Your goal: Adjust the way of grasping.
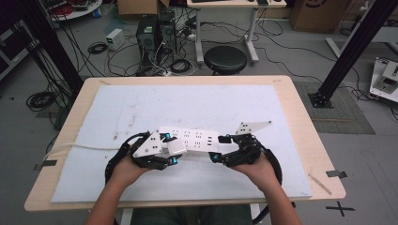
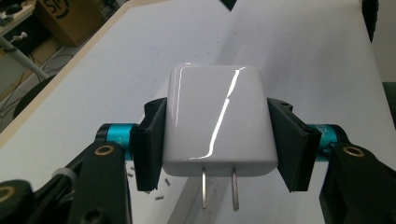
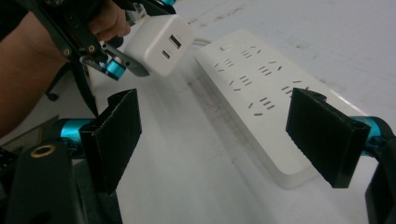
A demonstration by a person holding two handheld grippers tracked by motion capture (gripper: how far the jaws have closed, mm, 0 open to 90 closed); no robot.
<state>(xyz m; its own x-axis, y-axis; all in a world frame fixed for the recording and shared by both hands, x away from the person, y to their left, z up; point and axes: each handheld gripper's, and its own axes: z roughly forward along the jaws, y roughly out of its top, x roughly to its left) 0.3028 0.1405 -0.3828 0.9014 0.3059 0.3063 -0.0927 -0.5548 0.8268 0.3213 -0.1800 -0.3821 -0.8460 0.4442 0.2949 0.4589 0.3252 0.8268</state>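
Note:
A white power strip lies across the middle of the white mat, and its sockets face up. My left gripper is shut on a white USB charger plug, its two metal prongs pointing back toward the camera. In the high view the charger hangs just in front of the strip's left part, held by the left gripper. My right gripper stands open around the strip's near end, one pad on each side, apart from it. From above, the right gripper sits at the strip's right end.
The white mat covers most of the wooden table. The strip's white cable runs off the table's left edge. Beyond the far edge stand a black stool, computer towers and tangled cables on the floor.

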